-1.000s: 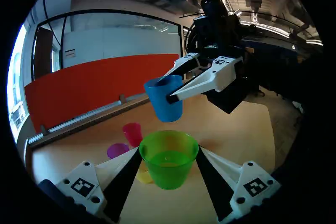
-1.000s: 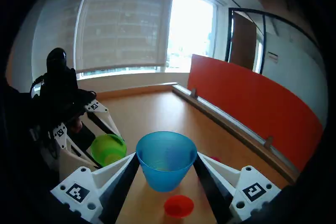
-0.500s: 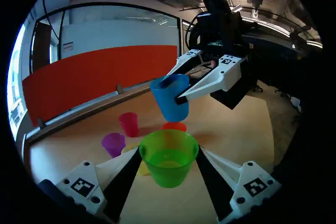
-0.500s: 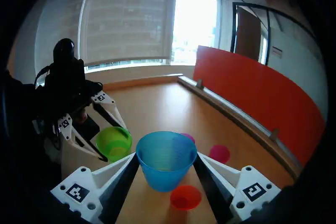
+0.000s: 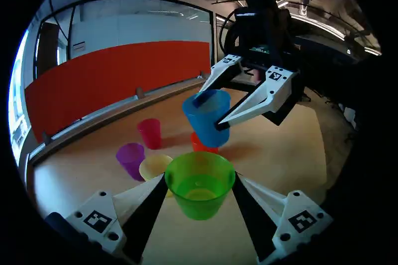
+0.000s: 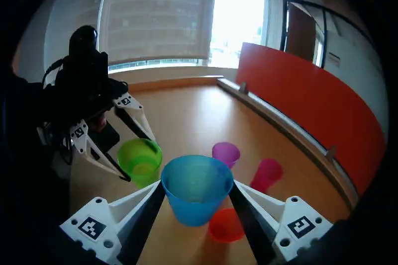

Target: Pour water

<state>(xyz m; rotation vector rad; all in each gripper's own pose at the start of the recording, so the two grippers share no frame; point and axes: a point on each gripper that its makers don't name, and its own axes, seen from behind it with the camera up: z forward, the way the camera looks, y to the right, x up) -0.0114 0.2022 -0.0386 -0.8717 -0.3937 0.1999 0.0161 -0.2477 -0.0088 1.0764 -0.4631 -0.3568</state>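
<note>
Cups gripped in both grippers above table

Holds green cup (image 5: 200, 190) upright in left gripper (image 5: 199, 181), low centre of left gripper view, both fingers pressing on its sides and parted just to cup's width. Shows pale patch at cup's bottom; water or not, cannot tell. Holds blue cup (image 5: 207, 122) in right gripper (image 5: 208, 114), centre of same view, above and beyond green cup, apart from it and slightly tilted. Grips it likewise on both sides, fingers spread no wider than cup. Cannot tell what lies inside. Keeps both cups in the air, clear of table (image 5: 283, 145).

Standing on table, left of centre and close together: pink cup (image 5: 149, 133), purple cup (image 5: 130, 158), yellow cup (image 5: 155, 165). Just behind blue cup and partly hidden by it: orange cup (image 5: 198, 142). Across left half, along table's far edge: red panel (image 5: 109, 81).

In right gripper view, blue cup low centre between near fingers; green cup just left of it and a little higher, in far gripper at left. Right of centre, purple and pink cups; at bottom, orange cup, partly behind blue cup. Top centre, bright window (image 6: 239, 21), with blind (image 6: 154, 16) to its left.
</note>
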